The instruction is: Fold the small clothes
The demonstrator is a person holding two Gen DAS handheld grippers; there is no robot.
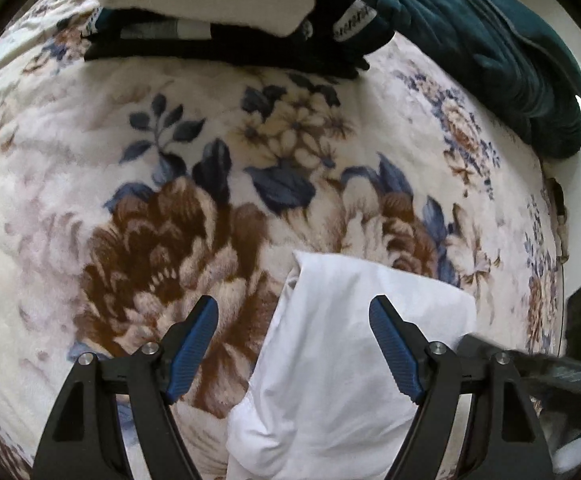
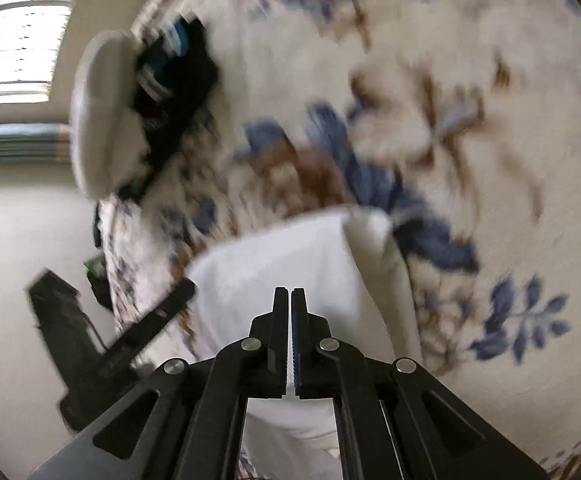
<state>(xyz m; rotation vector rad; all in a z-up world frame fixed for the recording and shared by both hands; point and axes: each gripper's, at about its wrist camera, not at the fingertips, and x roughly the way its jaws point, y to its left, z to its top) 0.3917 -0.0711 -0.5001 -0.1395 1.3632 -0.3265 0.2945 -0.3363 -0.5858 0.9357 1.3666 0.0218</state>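
Step in hand: I judged I was partway through folding the small white cotton garment [image 1: 354, 364], which lay on the cream plush blanket printed with brown and blue flowers [image 1: 170, 184], directly ahead of and beneath both claws.
Doing it well: I thought the gripped edge should be carried low and level across the cloth and let go only once the edges met; a quick lift would likely drag the whole piece over the plush pile.
Right claw [image 2: 292, 294]: its jaws were pressed together with white cloth showing in the slit between them, so I took it to be pinching the garment's near edge.
Left claw [image 1: 294, 320]: its blue-padded jaws stood wide apart and held nothing; the garment lay between and under them, nearer the right-side pad.
Pose, right: I pointed it steeply down along the cloth; the view was smeared with blur.
Pose, left: I held it tilted down and forward above the blanket.
Far ahead of left claw: a stack of folded white and black clothes [image 1: 226, 12], and a dark teal velvety garment [image 1: 490, 48] to its right.
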